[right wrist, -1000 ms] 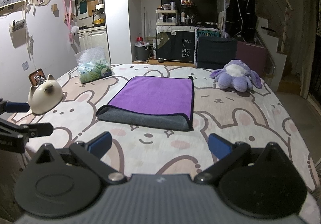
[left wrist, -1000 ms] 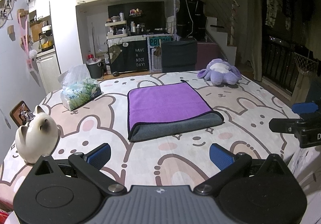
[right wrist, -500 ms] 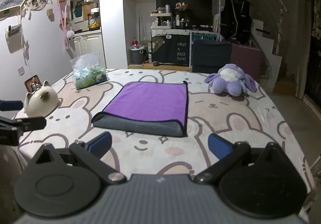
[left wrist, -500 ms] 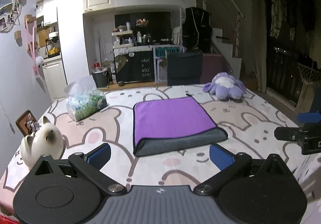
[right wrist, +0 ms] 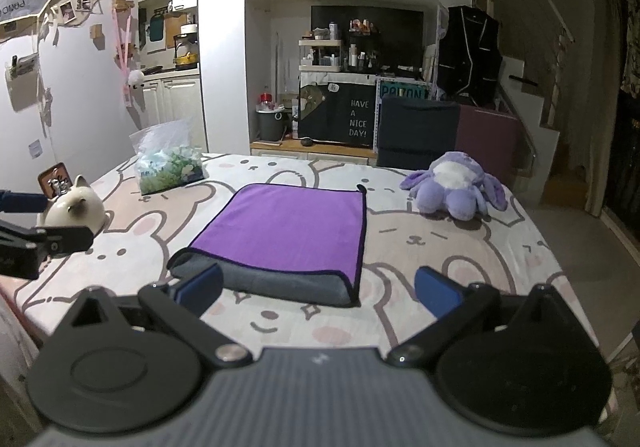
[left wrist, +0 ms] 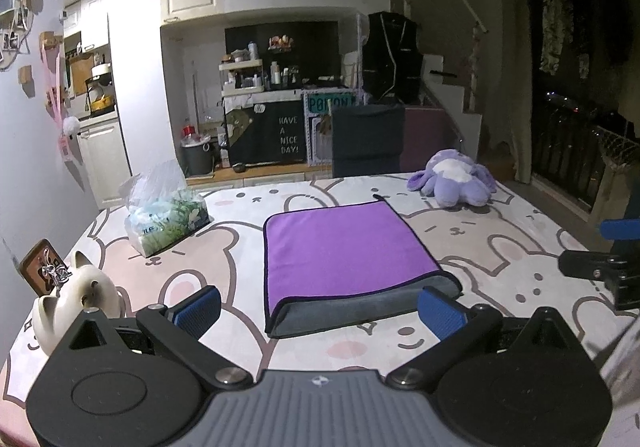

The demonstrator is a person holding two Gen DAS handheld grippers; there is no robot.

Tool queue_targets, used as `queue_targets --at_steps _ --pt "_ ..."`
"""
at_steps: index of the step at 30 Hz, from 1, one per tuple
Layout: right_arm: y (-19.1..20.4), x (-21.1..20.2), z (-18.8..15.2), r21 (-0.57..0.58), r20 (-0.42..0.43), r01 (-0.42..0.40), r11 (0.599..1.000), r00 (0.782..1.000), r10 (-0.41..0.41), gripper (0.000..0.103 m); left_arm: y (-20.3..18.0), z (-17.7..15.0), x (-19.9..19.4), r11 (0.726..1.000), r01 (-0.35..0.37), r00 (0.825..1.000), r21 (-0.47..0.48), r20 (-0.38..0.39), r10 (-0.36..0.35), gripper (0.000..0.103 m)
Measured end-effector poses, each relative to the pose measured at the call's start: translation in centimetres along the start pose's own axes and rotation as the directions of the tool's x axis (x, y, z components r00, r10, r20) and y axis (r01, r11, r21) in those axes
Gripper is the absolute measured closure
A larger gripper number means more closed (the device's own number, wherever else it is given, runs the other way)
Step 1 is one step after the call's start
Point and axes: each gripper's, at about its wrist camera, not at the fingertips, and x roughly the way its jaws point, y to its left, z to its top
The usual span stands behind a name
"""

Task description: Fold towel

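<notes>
Left wrist view shows us the purple cloth towel with the grey underside [left wrist: 344, 247] lying folded and flat in the middle of the table with the pink bunny cloth [left wrist: 500, 239]. Its thick grey fold faces us.

What has changed? A second ago both claws sat lower and closer to the table. Now we have lifted and pulled them back, so we see more of the room and the towel looks a bit farther off. The towel itself has not moved. It keeps the same neat shape.

Our left gripper [left wrist: 320, 307] is spread wide with nothing in it. Our right gripper [right wrist: 318, 289] is also spread wide and holds nothing. Both hang in the air near the front edge, apart from the towel.

We think this means the folding is done, or very nearly. We let go and the towel stayed folded.

Other things sit around it, well apart: the white ceramic cat [left wrist: 74, 305] at the left, the clear plastic bag of tissues [left wrist: 164, 215] behind it, and the soft purple plush toy [right wrist: 456, 189] at the far right.
</notes>
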Motion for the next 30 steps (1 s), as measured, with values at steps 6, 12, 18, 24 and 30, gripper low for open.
queue_targets --at_steps 6,12,18,24,30 --pt "-0.7 1.3 0.7 0.007 -0.023 -0.007 1.000 1.000 0.007 0.000 0.7 1.1 2.0 1.000 0.000 1.000 0.000 -0.027 0.000 0.000" --pt "-1.2 2.7 1.7 -0.001 -0.043 -0.013 1.000 0.999 0.013 0.000 0.9 2.2 4.2 0.999 0.018 0.998 0.026 -0.055 -0.017 0.000" --pt "-1.5 3.9 2.7 -0.032 -0.044 -0.042 0.999 0.998 0.041 0.000 1.4 3.2 7.0 0.999 0.028 0.995 0.031 -0.098 -0.025 0.000" --pt "-1.7 5.6 3.1 -0.067 -0.063 -0.082 0.994 0.995 0.078 0.000 2.1 3.9 9.4 0.999 0.013 0.993 0.038 -0.114 -0.008 0.000" --pt "-1.8 6.8 3.2 -0.069 -0.088 -0.114 0.991 0.990 0.108 0.000 2.7 4.0 11.1 1.000 0.014 0.994 0.025 -0.110 -0.012 0.000"
